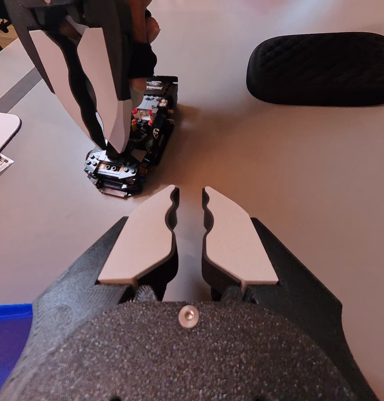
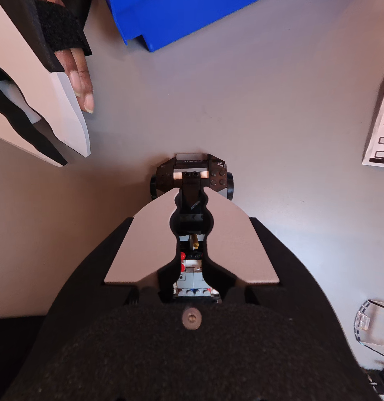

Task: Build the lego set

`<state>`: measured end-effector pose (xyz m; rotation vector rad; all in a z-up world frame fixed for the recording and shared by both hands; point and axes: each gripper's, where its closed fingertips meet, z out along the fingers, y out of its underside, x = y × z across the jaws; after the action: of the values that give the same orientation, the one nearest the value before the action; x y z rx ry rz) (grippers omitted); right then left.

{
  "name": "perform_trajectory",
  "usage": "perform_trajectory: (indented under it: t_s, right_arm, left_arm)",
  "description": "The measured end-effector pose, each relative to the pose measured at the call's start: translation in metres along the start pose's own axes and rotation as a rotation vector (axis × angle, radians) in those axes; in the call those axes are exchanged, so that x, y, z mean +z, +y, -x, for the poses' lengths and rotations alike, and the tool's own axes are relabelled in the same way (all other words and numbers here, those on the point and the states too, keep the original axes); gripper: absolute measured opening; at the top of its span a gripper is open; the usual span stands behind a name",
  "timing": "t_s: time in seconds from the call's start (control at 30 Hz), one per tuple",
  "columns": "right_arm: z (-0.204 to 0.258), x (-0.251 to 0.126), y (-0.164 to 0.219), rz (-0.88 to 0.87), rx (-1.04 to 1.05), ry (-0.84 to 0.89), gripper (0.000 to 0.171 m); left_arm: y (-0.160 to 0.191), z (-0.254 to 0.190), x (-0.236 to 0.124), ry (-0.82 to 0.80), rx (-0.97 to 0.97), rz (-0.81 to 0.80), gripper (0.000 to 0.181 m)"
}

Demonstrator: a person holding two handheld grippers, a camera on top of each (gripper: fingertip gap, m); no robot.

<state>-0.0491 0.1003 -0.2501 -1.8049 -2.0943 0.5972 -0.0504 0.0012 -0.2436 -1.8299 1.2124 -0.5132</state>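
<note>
Between the right gripper [image 2: 191, 191]'s fingers [image 2: 152, 236], seen from its own wrist view, sits a black piece on the hood of the lego car [image 2: 217, 180]; the tips are nearly closed and pinch that piece from both sides. The car stands on the grey surface [image 2: 273, 108]. Beyond it, the left gripper [image 1: 190, 189] hovers just off the car's front corner, its fingers [image 1: 143, 234] a small gap apart and holding nothing. Farther out lie a blue bin [image 2: 176, 19], a printed sheet [image 2: 382, 130], a clear windscreen piece [image 2: 373, 321], and a black cushion [image 1: 321, 69].
</note>
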Motion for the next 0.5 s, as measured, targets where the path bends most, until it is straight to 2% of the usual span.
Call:
perform_trajectory:
  t_s: [0.5]
  right_arm:
    - [-0.0001, -0.0037, 0.0042, -0.103, 0.031, -0.018, 0.015]
  left_arm:
    - [0.0011, -0.0001, 0.0002, 0.0, 0.002, 0.004, 0.02]
